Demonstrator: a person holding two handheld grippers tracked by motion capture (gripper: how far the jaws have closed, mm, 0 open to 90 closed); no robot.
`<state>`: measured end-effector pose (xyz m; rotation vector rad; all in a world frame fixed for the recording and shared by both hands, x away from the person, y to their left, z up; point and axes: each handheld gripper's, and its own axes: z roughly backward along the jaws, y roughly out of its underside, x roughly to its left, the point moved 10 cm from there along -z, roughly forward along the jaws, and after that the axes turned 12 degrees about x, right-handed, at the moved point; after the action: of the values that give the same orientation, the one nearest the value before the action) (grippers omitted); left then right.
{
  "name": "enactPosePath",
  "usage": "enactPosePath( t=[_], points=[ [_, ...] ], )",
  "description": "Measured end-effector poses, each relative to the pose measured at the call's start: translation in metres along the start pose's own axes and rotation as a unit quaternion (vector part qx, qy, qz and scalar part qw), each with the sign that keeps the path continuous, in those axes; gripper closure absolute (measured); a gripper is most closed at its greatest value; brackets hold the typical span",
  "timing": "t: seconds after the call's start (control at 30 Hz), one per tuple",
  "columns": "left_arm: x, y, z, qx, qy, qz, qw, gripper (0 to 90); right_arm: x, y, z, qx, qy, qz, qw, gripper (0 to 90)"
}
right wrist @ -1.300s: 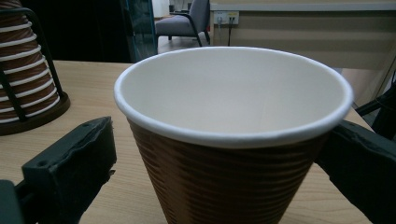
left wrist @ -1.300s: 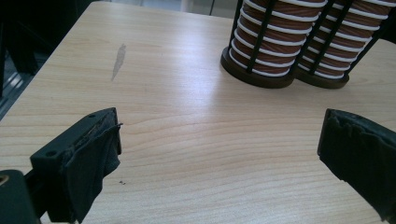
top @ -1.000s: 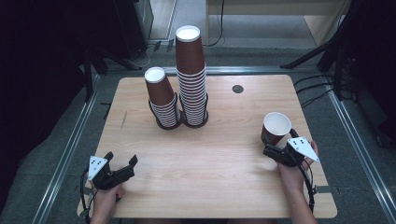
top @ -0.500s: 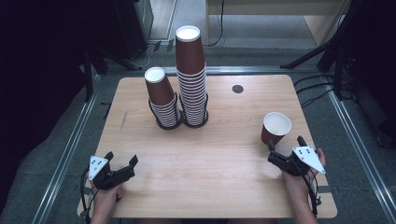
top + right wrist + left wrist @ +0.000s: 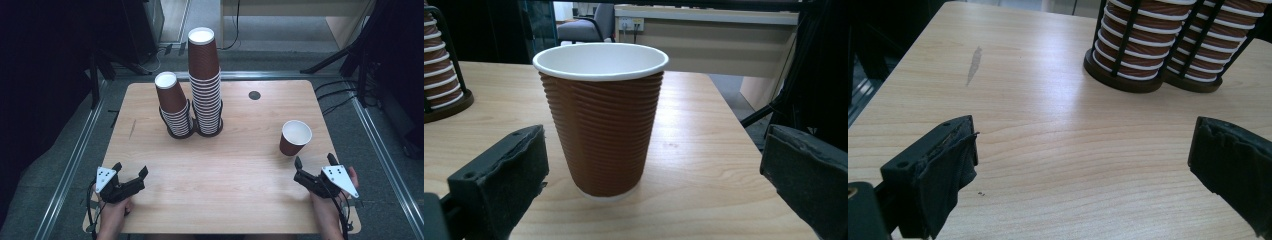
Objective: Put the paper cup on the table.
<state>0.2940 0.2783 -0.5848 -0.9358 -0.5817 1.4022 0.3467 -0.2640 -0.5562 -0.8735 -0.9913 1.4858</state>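
My left claw [image 5: 129, 176] sits low over the near left corner of the counter [image 5: 235, 165], its jaws spread wide with nothing between them but bare wood. In the left gripper view a faint grey smear [image 5: 974, 61] marks the wood ahead, and beyond it stand the bases of two cup stacks. The shorter stack [image 5: 173, 105] and the taller stack [image 5: 205, 82] stand side by side at the far middle of the counter, each held in a black wire rack, their bases touching or nearly so. To their right a small dark round cap [image 5: 254, 95] sits in the counter top. Further right a single brown ribbed paper cup [image 5: 294, 138] stands upright, mouth up, white inside. My right claw [image 5: 313, 162] is just behind it, jaws wide, not touching the cup [image 5: 601, 120], which stands beyond the jaw tips.
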Motion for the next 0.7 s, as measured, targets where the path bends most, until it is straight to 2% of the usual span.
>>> enactPosePath(
  t=[0.37,0.5,0.7],
  points=[
    [-0.001,0.000,0.000,0.000,0.001,-0.001,1.0000,0.0,-0.023,0.012,0.019,0.005,0.012,-0.009,0.9999,0.0],
    [-0.001,0.000,0.000,-0.001,0.001,-0.001,1.0000,0.0,-0.035,0.017,0.027,0.003,0.018,-0.017,0.9997,0.0],
    [0.000,0.000,0.000,-0.001,0.000,0.000,1.0000,0.0,-0.045,0.020,0.034,0.005,0.023,-0.021,0.9995,0.0]
  ],
)
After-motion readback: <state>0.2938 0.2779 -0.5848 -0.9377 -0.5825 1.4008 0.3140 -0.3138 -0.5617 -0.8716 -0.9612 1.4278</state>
